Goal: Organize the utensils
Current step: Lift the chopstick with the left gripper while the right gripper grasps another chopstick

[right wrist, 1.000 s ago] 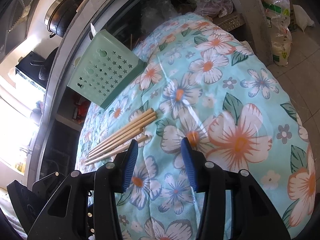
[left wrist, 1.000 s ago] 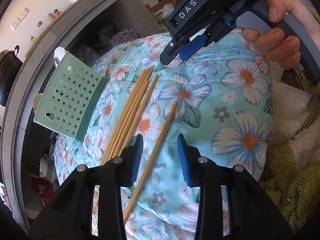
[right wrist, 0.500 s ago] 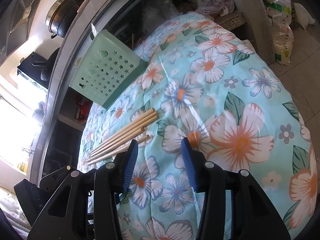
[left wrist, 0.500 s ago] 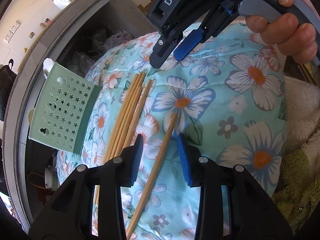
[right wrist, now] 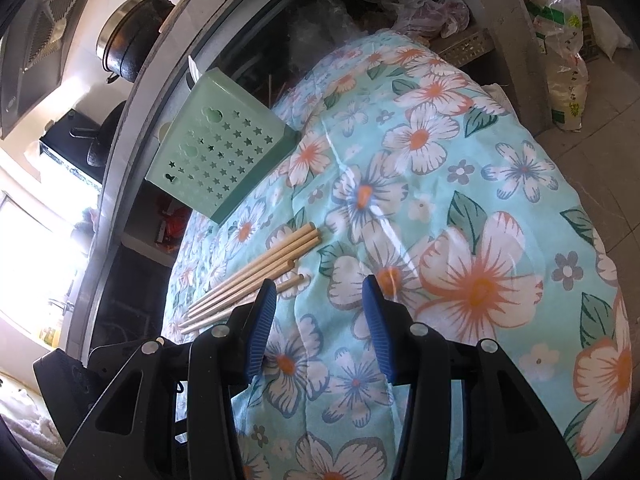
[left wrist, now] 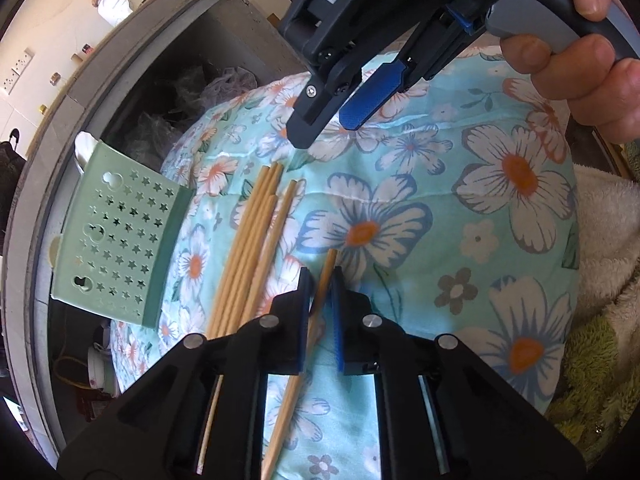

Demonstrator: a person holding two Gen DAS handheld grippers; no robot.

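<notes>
Several wooden chopsticks (left wrist: 252, 240) lie bundled on a floral cloth (left wrist: 440, 240), and a single chopstick (left wrist: 286, 412) lies apart to their right. My left gripper (left wrist: 320, 276) straddles that single chopstick near its far end. Its jaws are closing, and the blue pads sit against the stick. A mint-green holder with star holes (left wrist: 116, 236) lies on its side left of the bundle. My right gripper (left wrist: 326, 128) hovers open beyond the chopsticks with nothing between its fingers. The right wrist view shows the right gripper (right wrist: 320, 284) just right of the chopsticks (right wrist: 260, 268), below the holder (right wrist: 216, 160).
A grey counter edge (left wrist: 48, 160) curves behind the cloth, with a dark pot (right wrist: 128, 40) on the counter. Plastic bags (right wrist: 568, 60) stand on the floor at the far right. Fluffy green and white fabric (left wrist: 592, 360) lies at the cloth's right side. A hand (left wrist: 592, 40) grips the right tool.
My left gripper slid forward along the single chopstick and its jaws narrowed from wide apart to tight around it. The right gripper kept its place and opening.
</notes>
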